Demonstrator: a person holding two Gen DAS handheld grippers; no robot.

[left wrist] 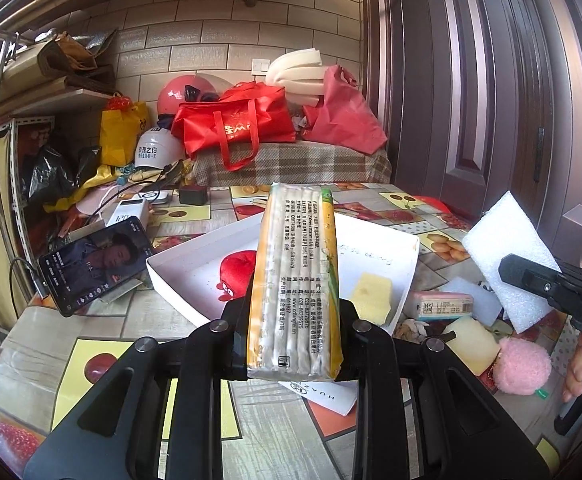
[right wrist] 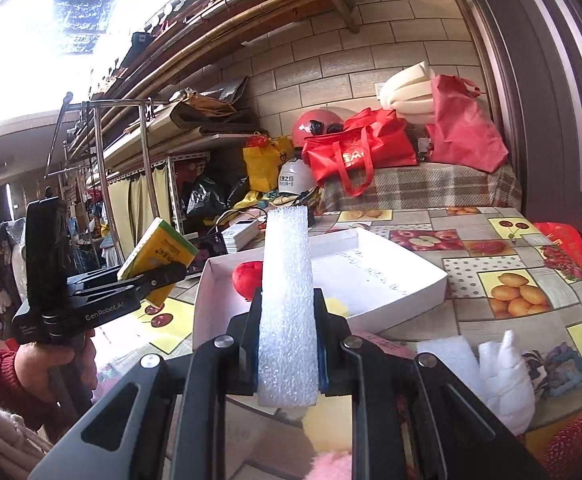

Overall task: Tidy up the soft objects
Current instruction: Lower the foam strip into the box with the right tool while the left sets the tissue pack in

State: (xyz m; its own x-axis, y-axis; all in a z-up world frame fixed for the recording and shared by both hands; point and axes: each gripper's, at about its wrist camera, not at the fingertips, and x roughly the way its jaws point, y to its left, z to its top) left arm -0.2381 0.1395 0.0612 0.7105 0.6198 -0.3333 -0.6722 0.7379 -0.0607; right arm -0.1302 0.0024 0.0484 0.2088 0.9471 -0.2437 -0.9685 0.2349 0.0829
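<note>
My left gripper is clamped on the yellow tissue pack, which stands on edge between its fingers above the white box's near rim. My right gripper squeezes a white foam slab upright. "GenRobot.AI" shows on the left gripper's body, which a hand holds tilted

A: We had soft, even daylight in the left view, everything sharp, walls bowing at the edges.

B: Our right view's upper-left corner blew out white with glare; rims went black.
</note>
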